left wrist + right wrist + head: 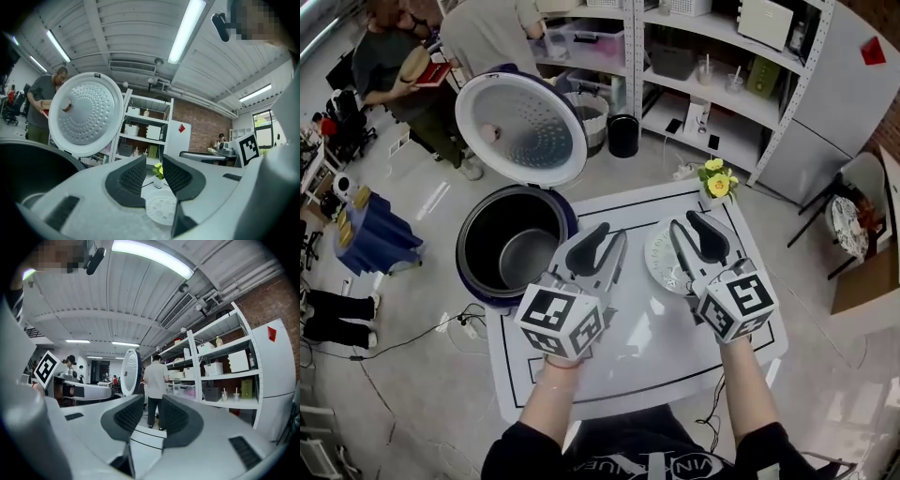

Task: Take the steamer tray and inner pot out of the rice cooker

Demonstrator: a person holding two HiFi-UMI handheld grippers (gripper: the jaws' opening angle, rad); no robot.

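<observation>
While our left gripper (605, 239) and right gripper (689, 230) hang half-open and empty, the dark metal inner pot (525, 255) sits in the navy round rice cooker (472, 281) at left. We judge it rigid, slick and weighty: grip opposite rim edges.

The round mouth of the dark blue rice cooker (473, 281), at the left edge of the white counter (647, 347), is open from above. Its white dimpled lid (520, 127) stands raised behind it, blocking only the far side. The counter's near part is bare. Farther out, a flat white perforated steamer tray (658, 264) lies partly under the right hand-held gripper (684, 223). A small vase of yellow flowers (717, 183) stands at the far edge. A clear gap separates the right from the left hand-held gripper (609, 234).
</observation>
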